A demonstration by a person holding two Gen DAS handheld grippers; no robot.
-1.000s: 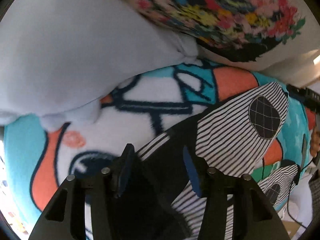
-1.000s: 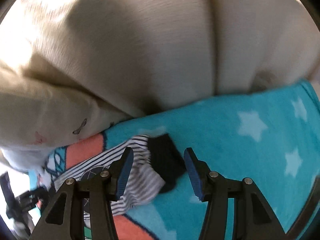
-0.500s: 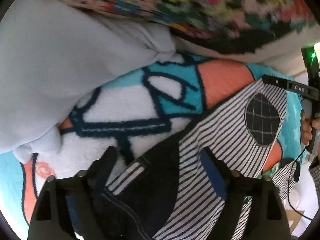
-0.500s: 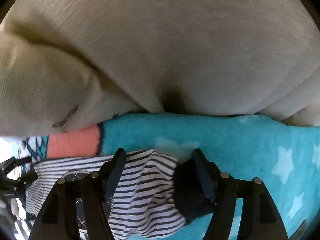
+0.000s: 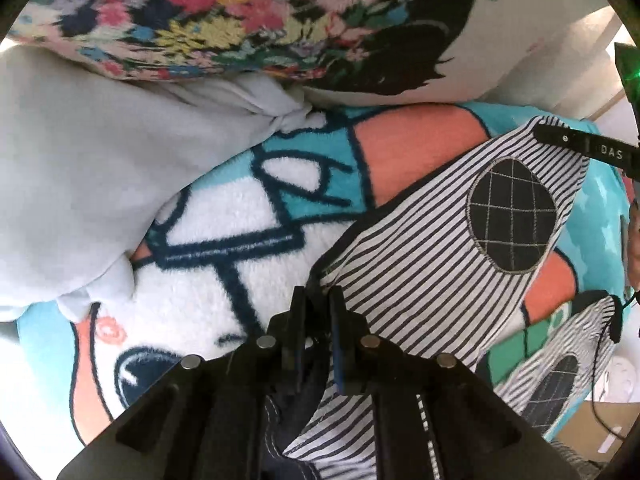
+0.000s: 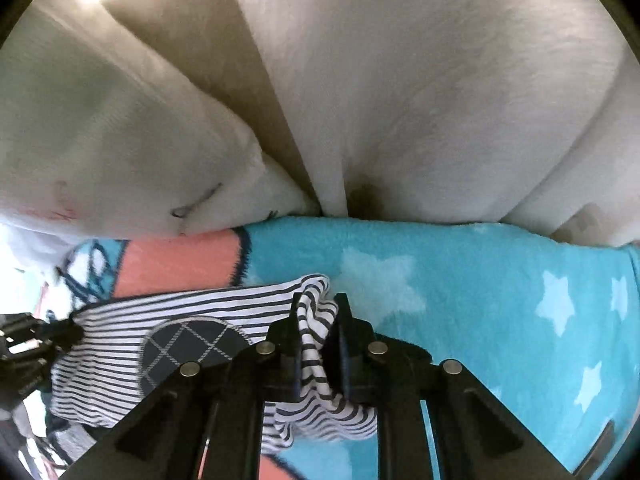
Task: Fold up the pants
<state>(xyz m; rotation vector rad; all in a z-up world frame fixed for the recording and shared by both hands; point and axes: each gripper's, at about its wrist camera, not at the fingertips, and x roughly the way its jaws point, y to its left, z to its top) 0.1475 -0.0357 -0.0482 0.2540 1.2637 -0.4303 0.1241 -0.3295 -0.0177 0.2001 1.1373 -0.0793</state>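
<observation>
Left tool (image 5: 317, 300) just closed, clamped on pants (image 5: 432, 280) edge; right tool (image 6: 319, 307) just closed, clamped on bunched striped hem; pants spread on blanket (image 6: 460, 280) by pillows (image 6: 420, 80); both corners gripped, fold itself not yet made

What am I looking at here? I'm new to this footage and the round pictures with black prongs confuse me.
A person holds a hand-held gripper in each hand, and each carries a fisheye camera looking along its two fingers. One picture is from the left gripper, one from the right gripper. Striped pants lie on a colourful blanket, with pillows behind. Both grippers have just been closing, and each now pinches the pants' fabric, apparently ready to fold.
</observation>
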